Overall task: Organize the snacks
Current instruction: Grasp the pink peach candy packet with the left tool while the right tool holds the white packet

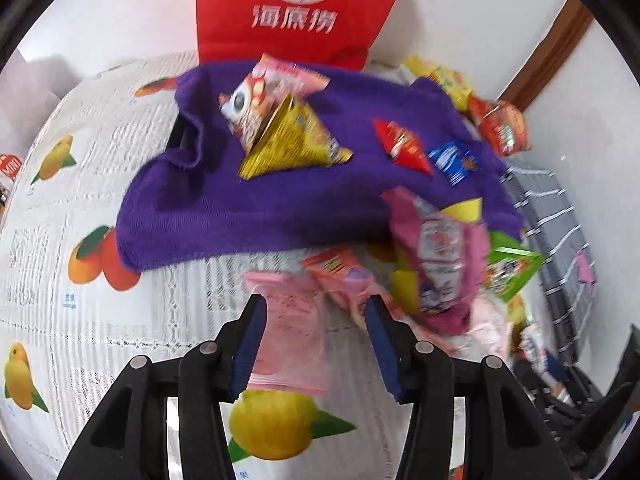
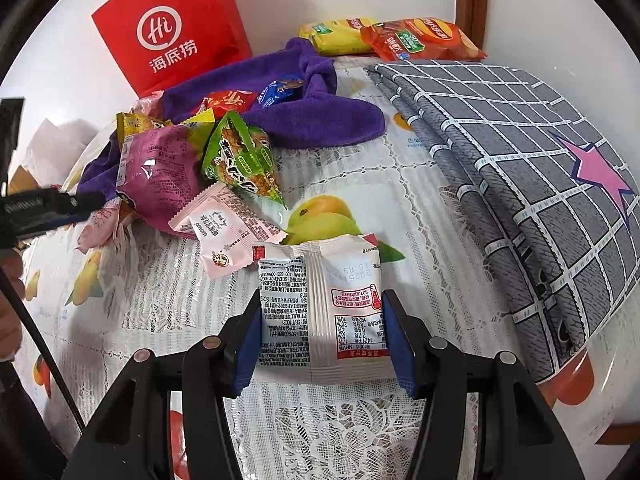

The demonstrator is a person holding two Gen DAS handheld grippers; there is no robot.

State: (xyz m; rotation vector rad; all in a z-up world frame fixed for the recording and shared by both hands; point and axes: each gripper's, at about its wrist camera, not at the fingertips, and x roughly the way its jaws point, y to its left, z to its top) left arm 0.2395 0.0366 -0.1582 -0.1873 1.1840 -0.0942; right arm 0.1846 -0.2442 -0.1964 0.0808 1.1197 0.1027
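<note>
White walls back a table spread with a lace-patterned cloth (image 2: 168, 280) printed with mangoes, oranges and lemons; a red paper bag (image 2: 172, 36) stands against the wall at the far side; a purple towel (image 1: 256, 200) lies crumpled in front of it with several snack packets on top, among them a yellow packet (image 1: 296, 140), a red packet (image 1: 402, 148) and a small blue packet (image 1: 454, 160); a folded grey checked fabric (image 2: 520, 152) with a pink star lies on the right part of the table; a yellow bag (image 2: 340, 36) and an orange bag (image 2: 420, 40) rest by the far wall near a brown wooden frame.

Right gripper (image 2: 322, 340) is clamped on a white packet (image 2: 320, 304) with red and black print, its blue pads pressing both side edges, the packet standing above the cloth; beyond it lie a pale pink sachet (image 2: 224, 232), a green packet (image 2: 240, 160) and a magenta bag (image 2: 156, 176), all piled near the towel's edge.

Left gripper (image 1: 316, 340) hangs over a pink wrapper (image 1: 288, 336) lying flat on the cloth; the left pad overlaps the wrapper's edge while the right pad stands clear of it, so the jaws are parted and grip nothing; the view is blurred; more pink, orange and green packets crowd just to its right.
</note>
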